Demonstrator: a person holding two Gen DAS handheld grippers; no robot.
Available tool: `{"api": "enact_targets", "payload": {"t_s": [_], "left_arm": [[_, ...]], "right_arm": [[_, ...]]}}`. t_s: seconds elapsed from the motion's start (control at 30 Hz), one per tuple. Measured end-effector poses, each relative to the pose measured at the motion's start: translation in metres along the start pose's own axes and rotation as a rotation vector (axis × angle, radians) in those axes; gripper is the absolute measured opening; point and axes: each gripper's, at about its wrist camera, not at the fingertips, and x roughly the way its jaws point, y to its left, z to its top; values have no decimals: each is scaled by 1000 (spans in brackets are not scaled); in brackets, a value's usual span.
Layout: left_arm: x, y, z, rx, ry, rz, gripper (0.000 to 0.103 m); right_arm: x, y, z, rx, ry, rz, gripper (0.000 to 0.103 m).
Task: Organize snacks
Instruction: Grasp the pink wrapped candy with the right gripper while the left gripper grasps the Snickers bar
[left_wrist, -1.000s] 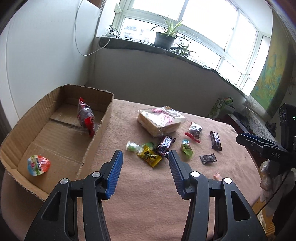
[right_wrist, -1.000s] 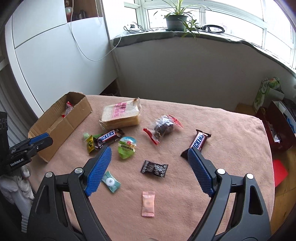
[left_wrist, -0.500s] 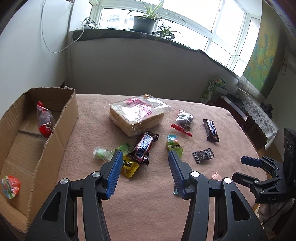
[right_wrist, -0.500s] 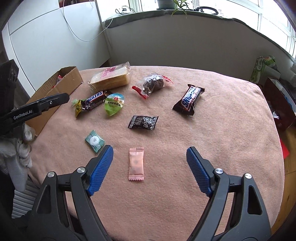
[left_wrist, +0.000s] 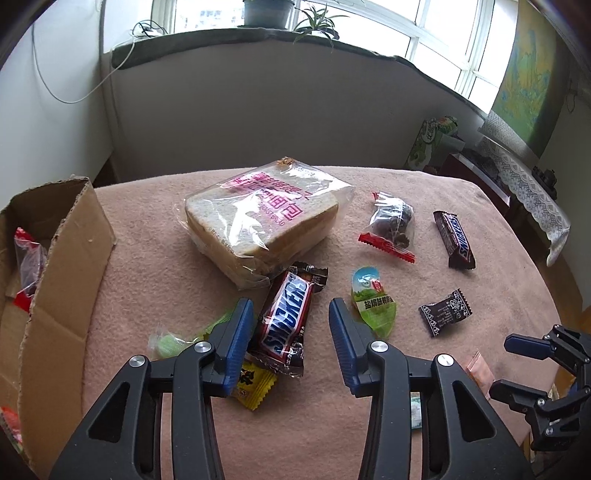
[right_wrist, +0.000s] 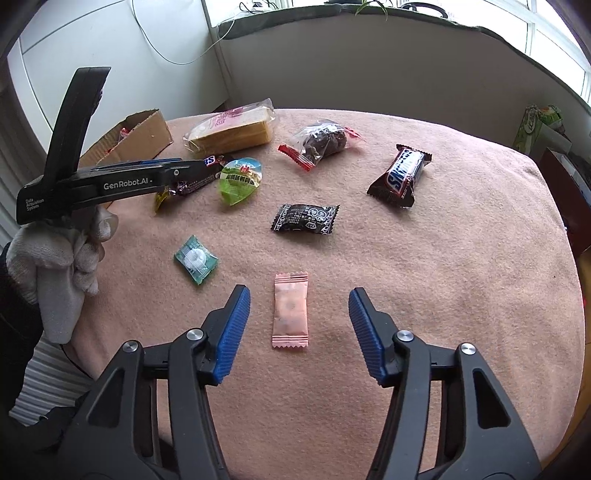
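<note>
We see the left gripper (left_wrist: 291, 325) poised over a Snickers bar (left_wrist: 286, 319) that lies on the pink table cloth (left_wrist: 155, 266); its jaws have just been closing and now stand apart on either side of the bar, and we cannot tell whether the blue pads touch the wrapper. A yellow candy (left_wrist: 255, 386) peeks out from under the bar at 6 o'clock, a bagged loaf of bread (left_wrist: 266, 221) sits at 12 o'clock from it, and a green jelly cup (left_wrist: 373, 299) lies just beside it at 3 o'clock. The cardboard box (left_wrist: 70, 266) stands at 9 o'clock, with a red-edged packet (left_wrist: 27, 266) inside. The right gripper (right_wrist: 299, 314) has also just been closing; its jaws stand apart around a pink sachet (right_wrist: 290, 310), clear of it on both sides. From the sachet, a green mint packet (right_wrist: 195, 260) lies at 10 o'clock, a black candy (right_wrist: 304, 218) at 12 o'clock, and a second Snickers bar (right_wrist: 400, 175) at 1 o'clock. A white gloved hand (right_wrist: 55, 258) holds the left gripper's handle.
</note>
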Motion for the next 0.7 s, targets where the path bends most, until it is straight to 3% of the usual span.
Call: {"api": "enact_targets", "payload": {"t_s": [0.23,0.47,0.6,0.7], "left_arm": [[12,-5,-2,25,25,2,28],[19,-10,0,43,28,3,27],[19,-10,1,41,24,-4,27],[17,-11,0,46,22,-10,27]], "right_arm": [[14,8,-1,-22,38,-2,52],[21,9,1,-43,47,-34,37],[20,9,0,-58,50,-47,21],[20,7,-1,-48,50,-38,21]]}}
